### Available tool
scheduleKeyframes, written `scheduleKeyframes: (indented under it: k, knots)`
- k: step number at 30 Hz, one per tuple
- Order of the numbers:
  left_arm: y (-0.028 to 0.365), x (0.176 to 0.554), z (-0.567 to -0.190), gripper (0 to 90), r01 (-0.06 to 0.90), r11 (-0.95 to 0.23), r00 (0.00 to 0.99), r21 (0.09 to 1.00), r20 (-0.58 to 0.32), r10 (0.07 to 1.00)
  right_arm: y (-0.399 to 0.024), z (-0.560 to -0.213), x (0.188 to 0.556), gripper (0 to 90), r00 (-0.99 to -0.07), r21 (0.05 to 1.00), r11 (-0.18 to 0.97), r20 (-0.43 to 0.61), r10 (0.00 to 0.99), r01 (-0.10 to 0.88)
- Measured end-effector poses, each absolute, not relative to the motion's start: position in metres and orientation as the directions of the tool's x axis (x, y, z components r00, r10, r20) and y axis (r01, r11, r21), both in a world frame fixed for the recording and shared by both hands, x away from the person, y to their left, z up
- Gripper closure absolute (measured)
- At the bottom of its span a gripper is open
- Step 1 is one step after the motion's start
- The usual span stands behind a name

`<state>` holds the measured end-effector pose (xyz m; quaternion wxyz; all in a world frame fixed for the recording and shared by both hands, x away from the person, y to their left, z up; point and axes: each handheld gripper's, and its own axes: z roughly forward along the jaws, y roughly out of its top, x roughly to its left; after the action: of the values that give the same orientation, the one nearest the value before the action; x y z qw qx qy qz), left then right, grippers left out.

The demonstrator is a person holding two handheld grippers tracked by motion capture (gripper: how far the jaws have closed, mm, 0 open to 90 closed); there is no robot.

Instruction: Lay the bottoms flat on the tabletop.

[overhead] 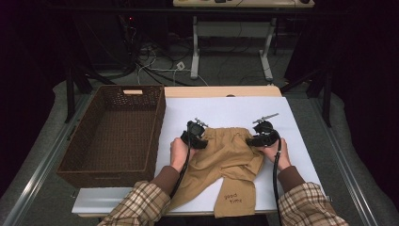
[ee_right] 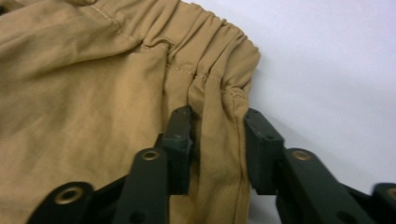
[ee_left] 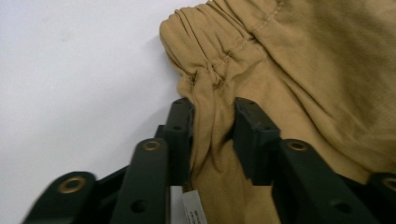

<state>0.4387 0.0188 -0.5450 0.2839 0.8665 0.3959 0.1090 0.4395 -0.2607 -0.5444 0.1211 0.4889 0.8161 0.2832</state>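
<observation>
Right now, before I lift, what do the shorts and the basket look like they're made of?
The shorts look like soft, matte tan woven cloth, probably cotton: the gathered elastic waistband puckers and the fabric creases easily. The basket looks like dark brown woven wicker or rattan, judging by its open weave, though it could be plastic imitation.

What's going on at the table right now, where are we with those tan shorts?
A person holds a gripper in each hand at the waistband of the tan shorts, which lie flat on the white table. The left gripper has a fold of fabric at the waistband's left corner between its jaws; the right gripper has the same at the right corner. Both look pinched on the cloth. The shorts are not yet lifted. A brown wicker basket stands to the left.
</observation>
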Motion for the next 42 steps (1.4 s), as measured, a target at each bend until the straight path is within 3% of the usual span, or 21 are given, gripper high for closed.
scheduleKeyframes:
  k: [4, 8, 10, 11, 13, 15, 20, 24, 29, 32, 36, 38, 41, 42]
  knots:
    - [0.018, 0.432, -0.546, 81.2, 0.603, -0.536, 0.668, 0.591, -0.005, 0.745, -0.262, -0.546, 0.436, 80.2, -0.508, 0.597, 0.352, 0.110, 0.854, 0.721]
    - [0.024, 0.430, -0.545, 82.0, 0.613, -0.528, 0.665, 0.588, -0.023, 0.747, -0.260, -0.543, 0.433, 77.1, -0.516, 0.600, 0.365, 0.093, 0.852, 0.711]
    - [0.024, 0.429, -0.542, 76.0, 0.614, -0.526, 0.652, 0.588, -0.003, 0.758, -0.261, -0.540, 0.432, 70.1, -0.510, 0.606, 0.364, 0.080, 0.857, 0.707]
    - [0.024, 0.429, -0.538, 70.7, 0.612, -0.519, 0.645, 0.597, 0.004, 0.764, -0.261, -0.539, 0.433, 64.3, -0.507, 0.613, 0.359, 0.080, 0.858, 0.704]
    - [0.022, 0.431, -0.531, 55.3, 0.615, -0.500, 0.628, 0.610, 0.006, 0.778, -0.261, -0.536, 0.433, 61.0, -0.499, 0.620, 0.345, 0.087, 0.862, 0.704]
    - [0.019, 0.435, -0.525, 47.0, 0.609, -0.500, 0.625, 0.616, 0.016, 0.781, -0.261, -0.535, 0.434, 55.3, -0.493, 0.624, 0.334, 0.095, 0.865, 0.706]
    - [0.014, 0.446, -0.535, 44.5, 0.648, -0.528, 0.638, 0.549, -0.013, 0.770, -0.261, -0.537, 0.436, 55.0, -0.489, 0.613, 0.332, 0.103, 0.866, 0.717]
    - [0.020, 0.447, -0.543, 50.8, 0.664, -0.507, 0.635, 0.550, -0.057, 0.770, -0.260, -0.545, 0.437, 60.5, -0.491, 0.588, 0.345, 0.105, 0.865, 0.732]
    - [0.020, 0.441, -0.544, 77.9, 0.638, -0.519, 0.665, 0.569, -0.068, 0.744, -0.259, -0.546, 0.435, 77.1, -0.500, 0.596, 0.349, 0.102, 0.860, 0.723]
    - [0.022, 0.438, -0.544, 82.7, 0.634, -0.516, 0.662, 0.576, -0.058, 0.748, -0.254, -0.545, 0.433, 83.7, -0.511, 0.607, 0.364, 0.082, 0.855, 0.706]
    - [0.028, 0.433, -0.541, 83.3, 0.641, -0.483, 0.642, 0.596, -0.072, 0.763, -0.251, -0.538, 0.429, 82.6, -0.520, 0.617, 0.387, 0.042, 0.853, 0.685]
    - [0.030, 0.432, -0.542, 76.2, 0.654, -0.476, 0.620, 0.588, -0.058, 0.782, -0.250, -0.540, 0.429, 73.9, -0.512, 0.610, 0.384, 0.042, 0.858, 0.694]
    - [0.029, 0.436, -0.543, 54.5, 0.673, -0.465, 0.604, 0.575, -0.065, 0.794, -0.250, -0.544, 0.432, 67.8, -0.495, 0.585, 0.379, 0.046, 0.867, 0.717]
    - [0.029, 0.437, -0.544, 56.0, 0.673, -0.468, 0.616, 0.573, -0.083, 0.784, -0.250, -0.545, 0.432, 68.3, -0.487, 0.589, 0.365, 0.057, 0.872, 0.721]
